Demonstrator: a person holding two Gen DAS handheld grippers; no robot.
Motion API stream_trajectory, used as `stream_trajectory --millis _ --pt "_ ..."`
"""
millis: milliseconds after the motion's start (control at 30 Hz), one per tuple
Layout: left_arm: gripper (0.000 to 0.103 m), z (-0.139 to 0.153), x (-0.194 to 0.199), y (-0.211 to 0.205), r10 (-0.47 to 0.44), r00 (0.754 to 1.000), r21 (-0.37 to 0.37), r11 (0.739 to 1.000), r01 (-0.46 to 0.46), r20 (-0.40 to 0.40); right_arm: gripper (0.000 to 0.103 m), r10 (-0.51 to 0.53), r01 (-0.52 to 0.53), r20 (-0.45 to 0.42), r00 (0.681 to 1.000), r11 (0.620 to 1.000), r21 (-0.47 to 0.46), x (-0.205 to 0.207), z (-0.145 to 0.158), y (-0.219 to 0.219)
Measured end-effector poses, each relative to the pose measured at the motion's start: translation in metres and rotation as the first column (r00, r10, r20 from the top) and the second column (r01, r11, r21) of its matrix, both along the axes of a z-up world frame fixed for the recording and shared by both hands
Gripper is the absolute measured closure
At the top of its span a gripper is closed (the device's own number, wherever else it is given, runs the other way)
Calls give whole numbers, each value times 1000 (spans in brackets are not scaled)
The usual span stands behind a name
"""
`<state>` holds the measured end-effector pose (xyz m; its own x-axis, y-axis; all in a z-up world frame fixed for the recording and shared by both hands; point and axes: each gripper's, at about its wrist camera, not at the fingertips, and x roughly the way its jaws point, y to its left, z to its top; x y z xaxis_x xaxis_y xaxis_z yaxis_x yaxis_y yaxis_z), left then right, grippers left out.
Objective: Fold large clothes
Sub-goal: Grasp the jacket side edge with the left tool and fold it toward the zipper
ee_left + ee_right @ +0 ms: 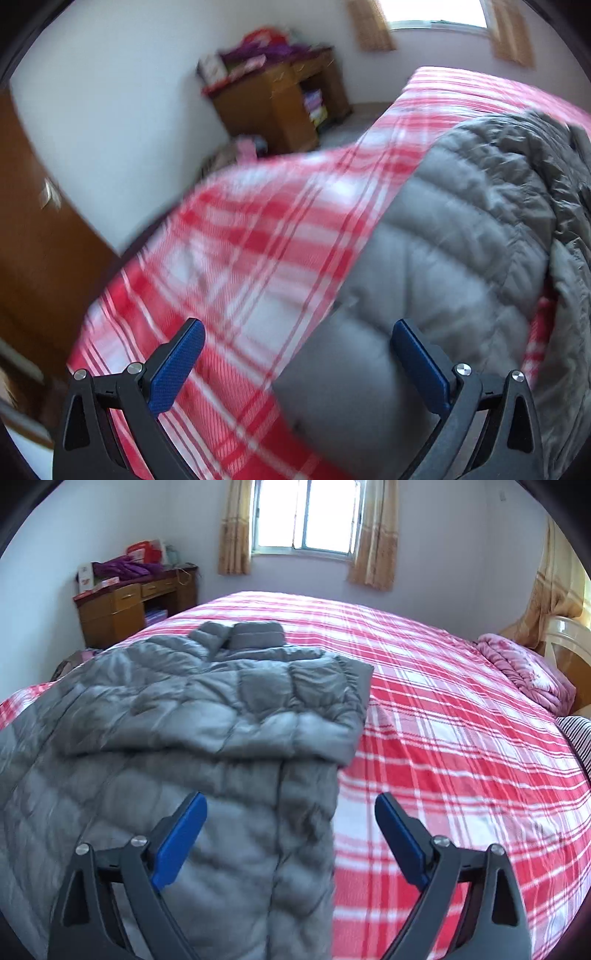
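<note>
Right wrist view first: the right claw hangs spread wide, pinching nothing, right above the near hem of the grey puffer jacket. The jacket lies on the bed, over the red plaid sheet, with one sleeve already folded across the body and the collar at the far end. From the left wrist view, the left claw is spread wide too and empty, over the jacket's left edge where it meets the sheet; that picture is smeared, so detail is thin.

My read: the next fold is the body itself. To do it well, each claw should bite a full pinch of the padded hem at its own corner, lift both together and level, and carry the hem toward the collar so the slippery quilting doesn't slide sideways.

Further off, a pink quilt is bundled at the bed's right side. By the far wall stands a wooden desk, purple cloth heaped on top, something stacked in its open cubby; too small to name.
</note>
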<state>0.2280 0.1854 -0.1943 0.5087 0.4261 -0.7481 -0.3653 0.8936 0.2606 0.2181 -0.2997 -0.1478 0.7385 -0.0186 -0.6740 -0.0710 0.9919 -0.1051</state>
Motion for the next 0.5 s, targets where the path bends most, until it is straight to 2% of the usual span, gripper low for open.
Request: stream_trajectory --millis 67,133,167,200,233,267,333,367,433,500 --pt "1 -6 -4 13 11 1000 -139 990 -10 12 9 8 -8 2 1000 1000 15 -9 -2 8" --pt "2 -7 0 10 -2 999 -206 978 9 32 9 16 -16 12 1000 1000 24 -13 -2 16" --pt "11 -8 4 7 -16 999 -230 973 25 43 9 17 -17 16 1000 1000 25 -14 -1 19" --pt "37 -8 8 3 -18 999 -238 971 27 40 9 17 -17 19 1000 1000 24 -16 0 22" --pt "45 -9 14 -3 -38 999 -259 965 44 26 9 18 -18 24 1000 1000 25 -18 0 25" --pt "47 -9 17 -8 -48 999 -261 964 52 20 9 22 -23 29 999 999 28 -20 1 27" --pt "72 -7 19 -17 -78 997 -229 970 81 25 9 28 -29 34 999 999 25 -23 2 32" --pt "78 -6 20 -19 -95 995 -222 970 98 24 9 28 -29 34 999 999 20 -24 2 34" --pt "83 2 18 -17 -96 995 -174 980 100 29 9 25 -25 39 999 1000 14 -28 2 35" --pt "84 17 19 -6 -79 995 -77 994 83 52 9 18 -19 45 999 1000 15 -29 2 35"
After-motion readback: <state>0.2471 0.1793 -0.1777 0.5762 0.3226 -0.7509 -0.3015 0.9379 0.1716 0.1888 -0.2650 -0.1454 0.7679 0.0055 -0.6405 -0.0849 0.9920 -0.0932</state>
